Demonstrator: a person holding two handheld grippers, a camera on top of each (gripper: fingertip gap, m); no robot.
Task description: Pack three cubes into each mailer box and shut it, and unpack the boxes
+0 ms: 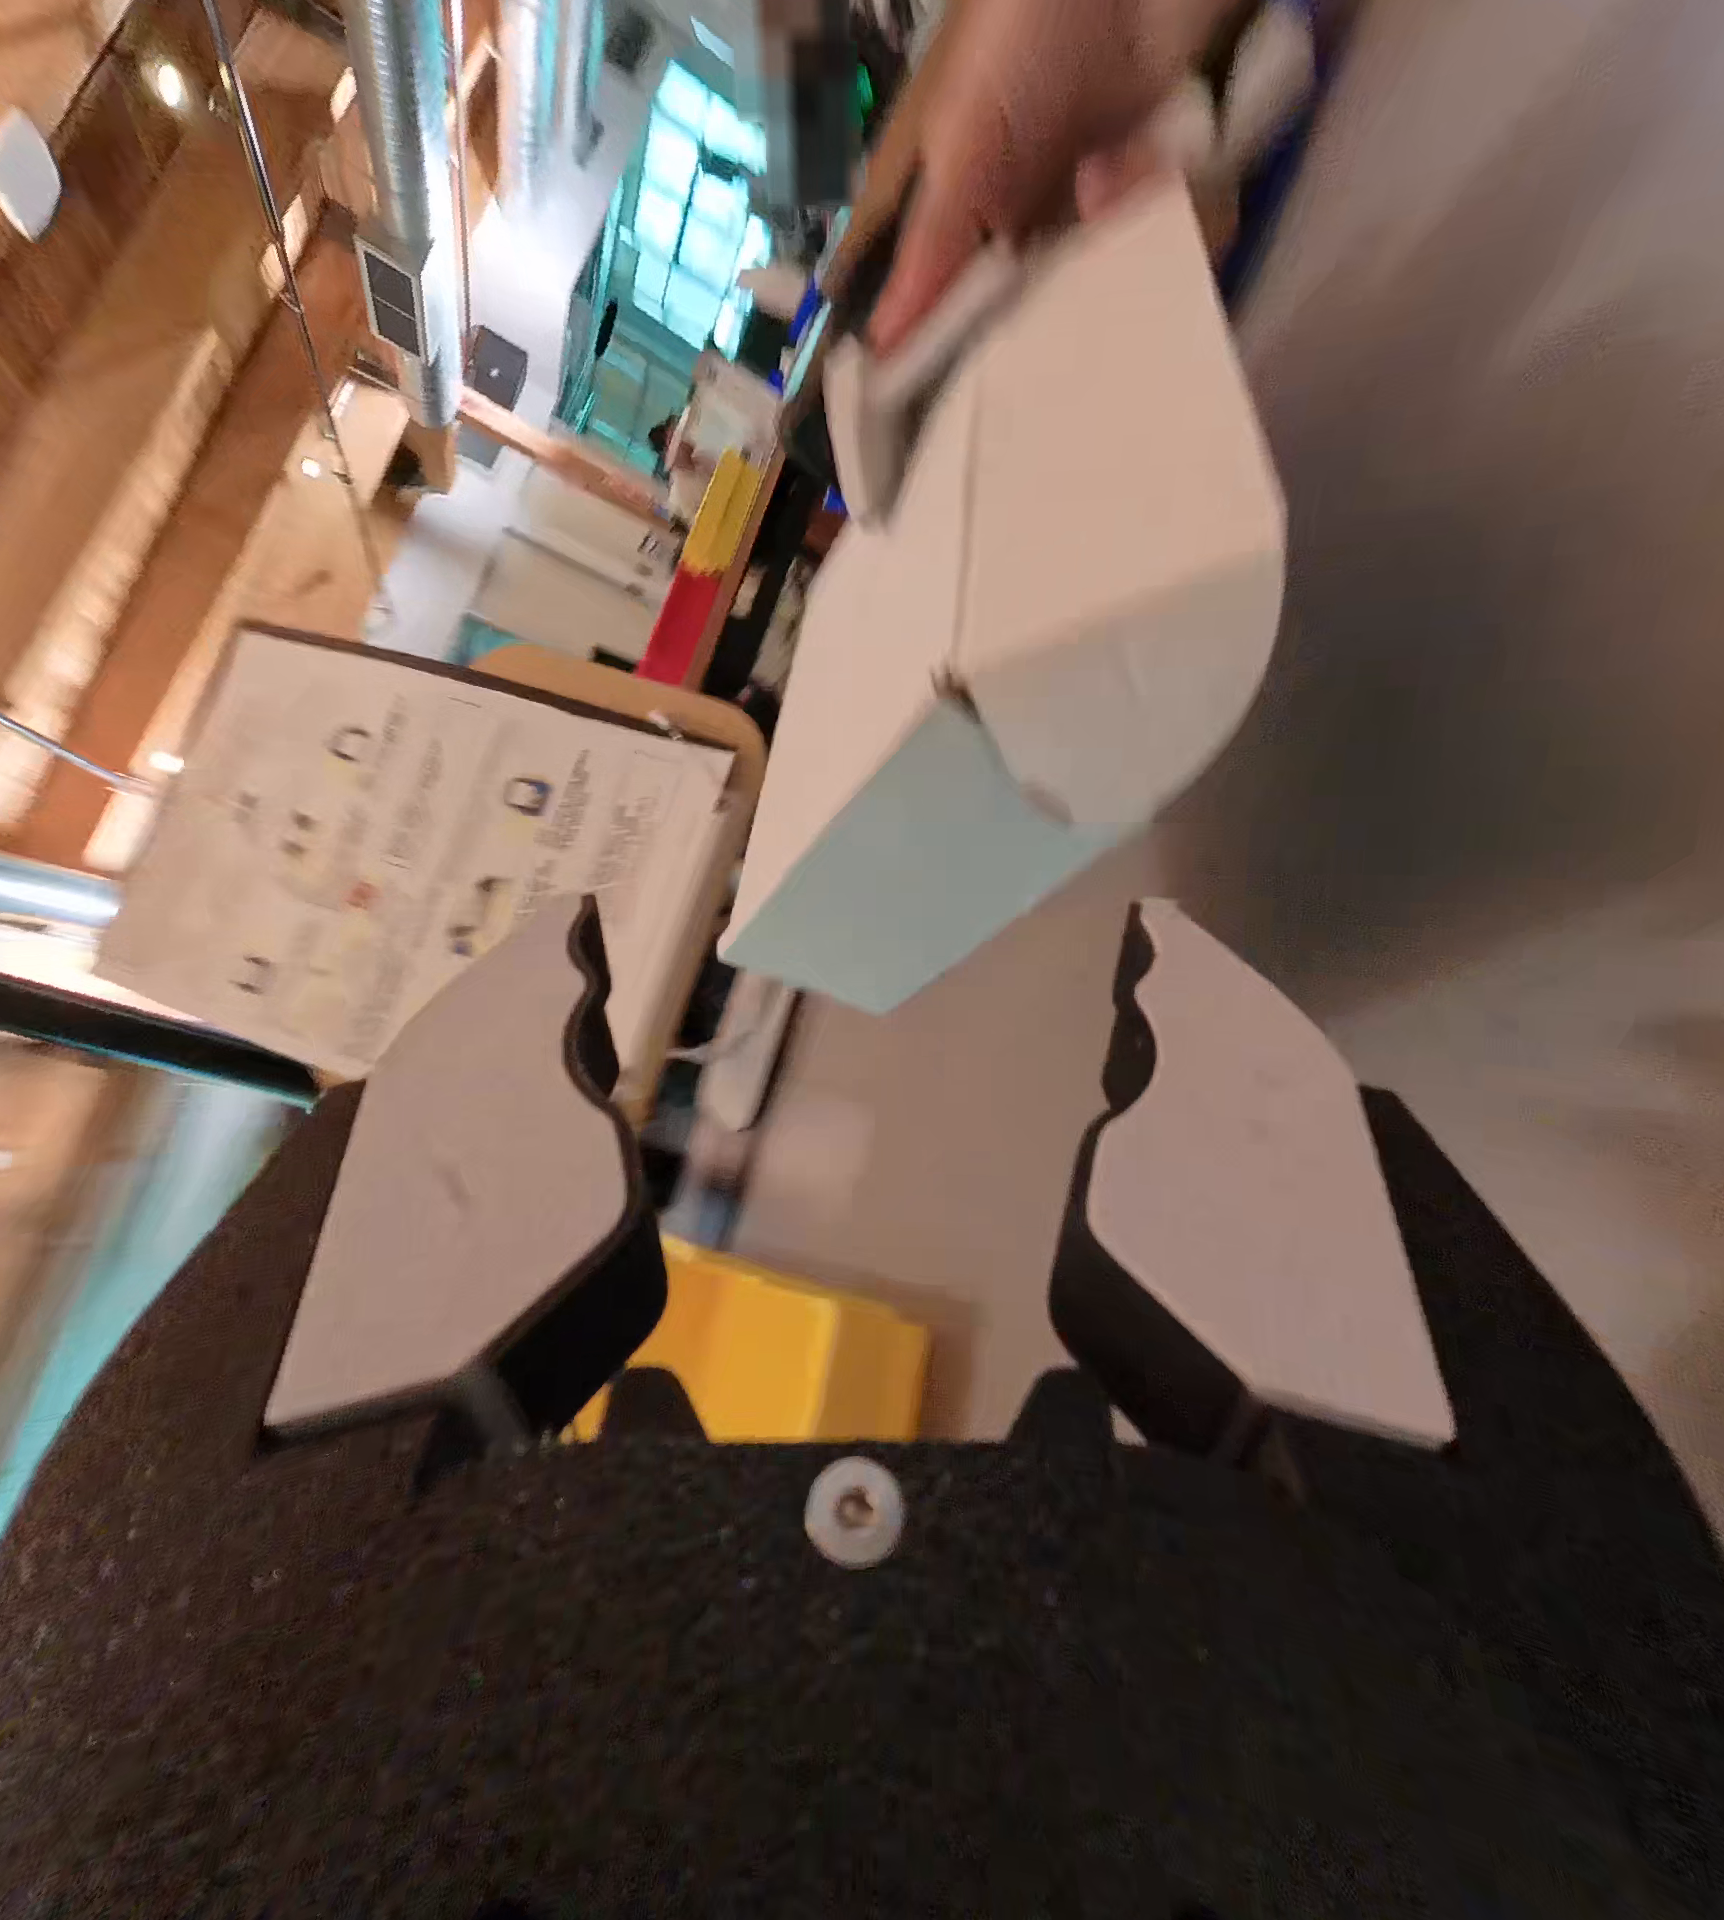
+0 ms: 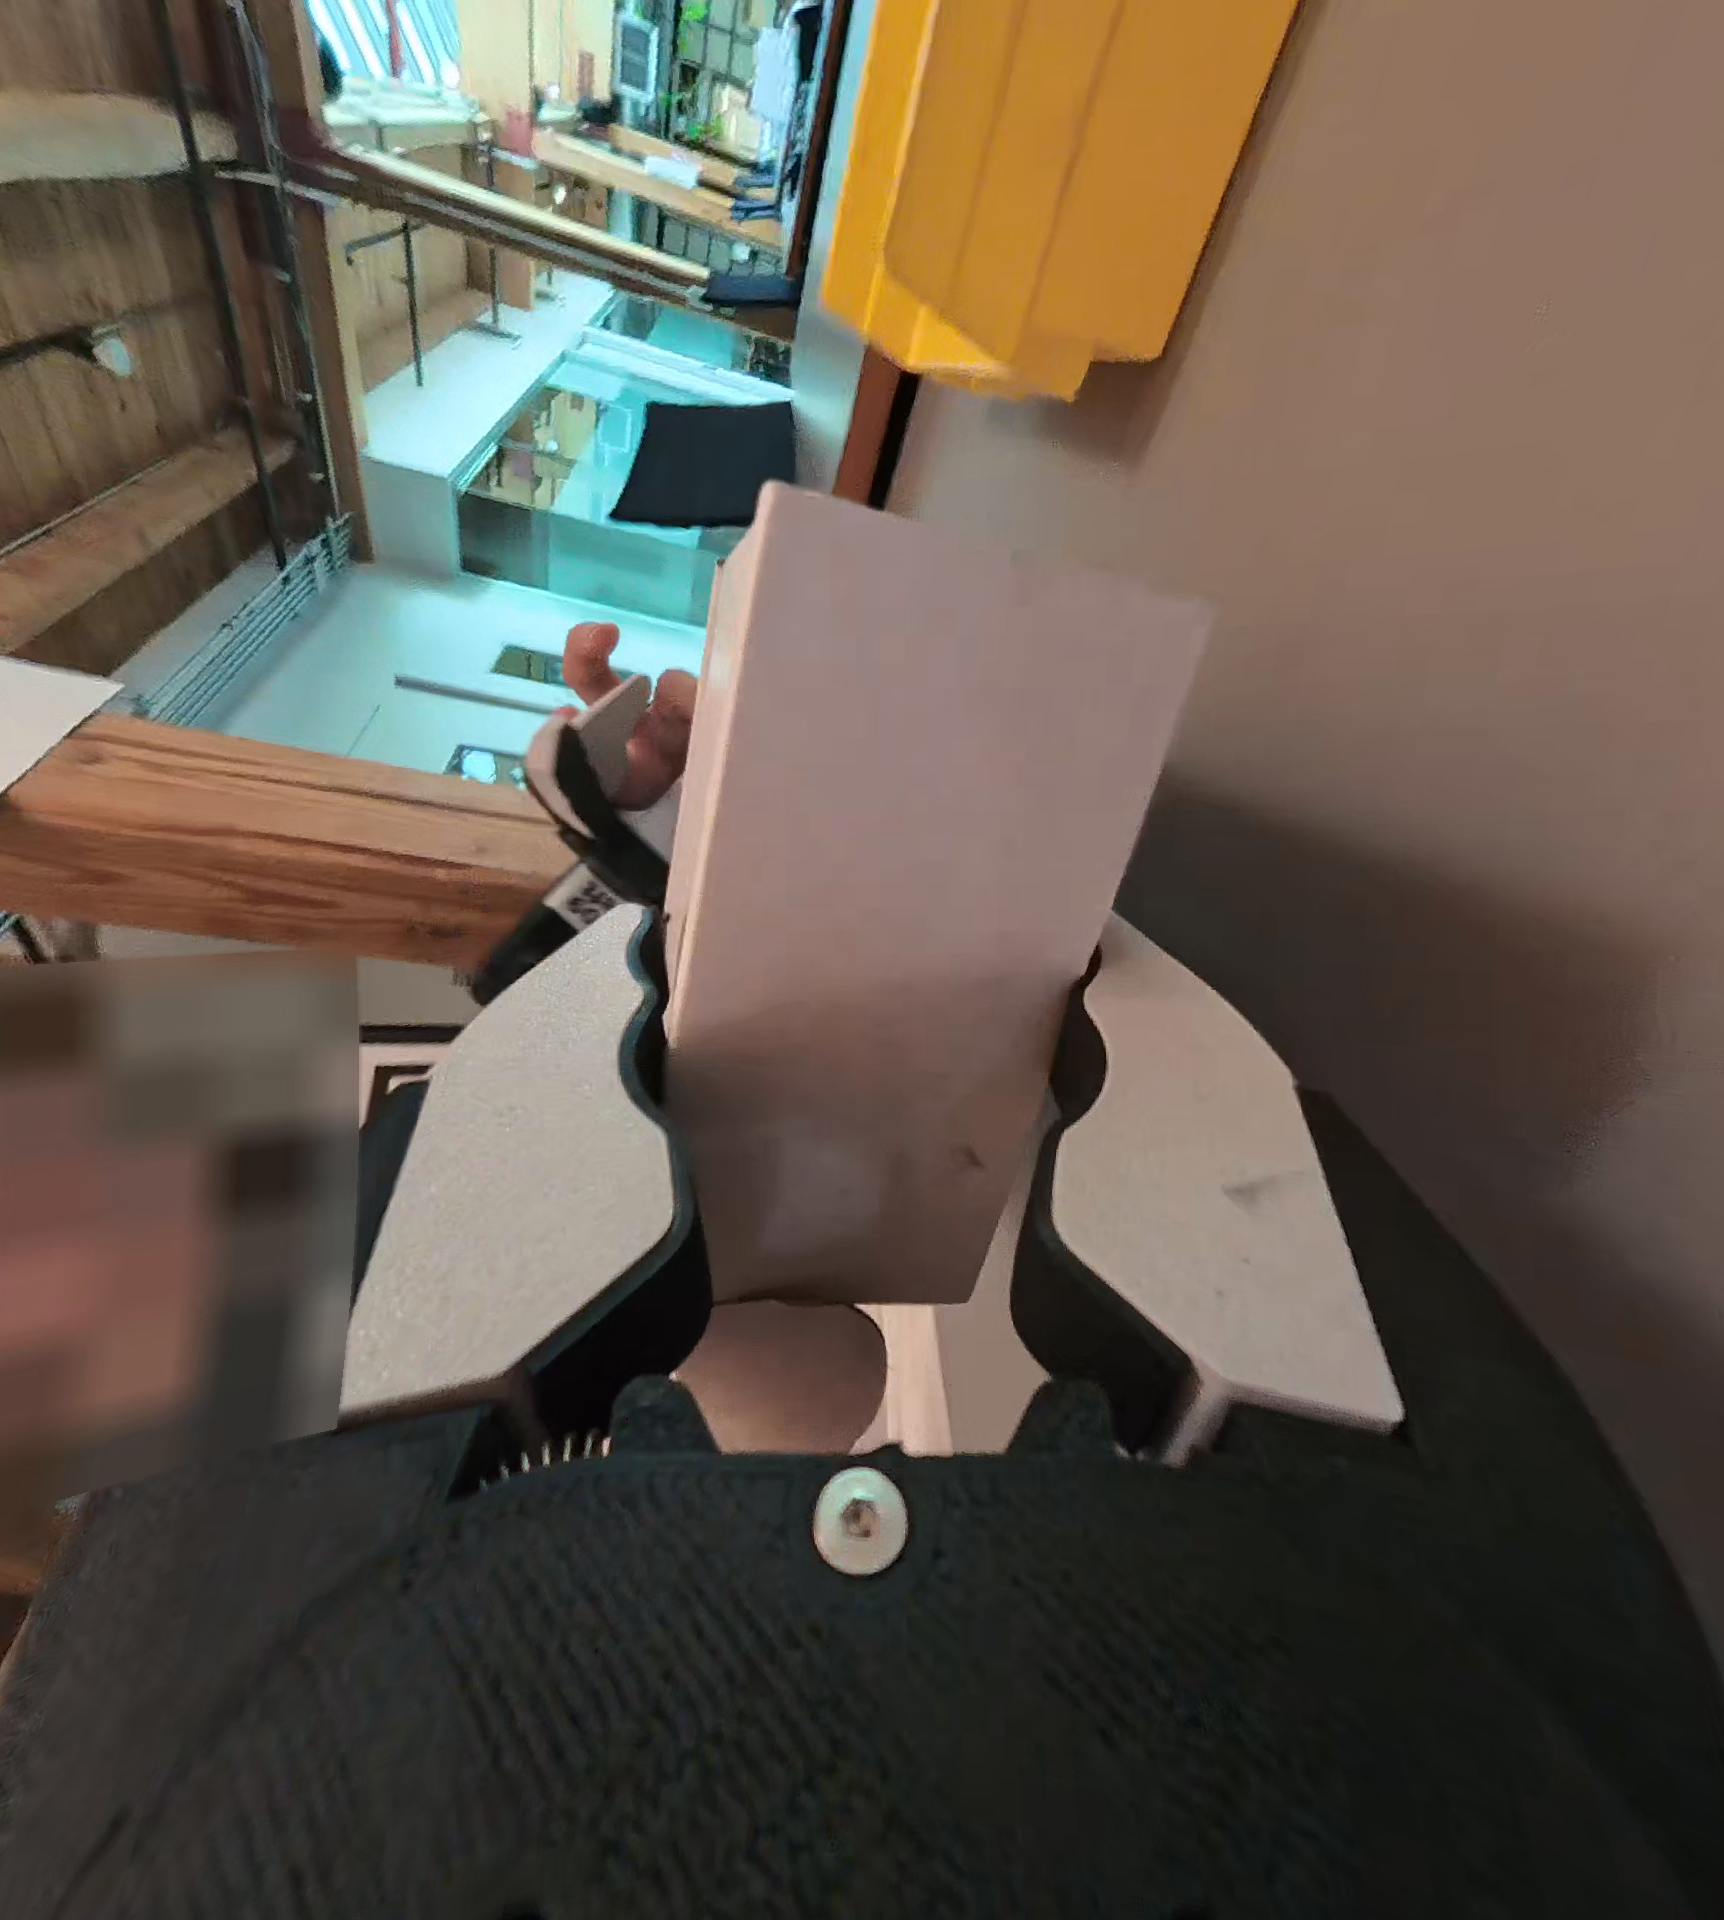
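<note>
The right claw is seen closed against a white mailer box, whose flanks are pressed by both grey fingers; the box is held closed and lifted, apart from the desk, and extends forward from the claw. The left claw is seen spread wide, with nothing between its fingers; the near corner of the mailer box hangs just beyond the fingertips, and contact cannot be confirmed because of motion blur. In the left wrist view, the far end of the box is shown gripped by the other claw, with a person's hand behind it, something not visible from the right wrist view. A yellow bin is seen low between the left claw's fingers, and a printed sheet is shown propped on a brown board to the left. In the right wrist view, the yellow bin is found on the desk beyond the box, and the left claw is glimpsed beside the box's left face, with fingers of a hand behind it. No cubes can be made out in either view.
</note>
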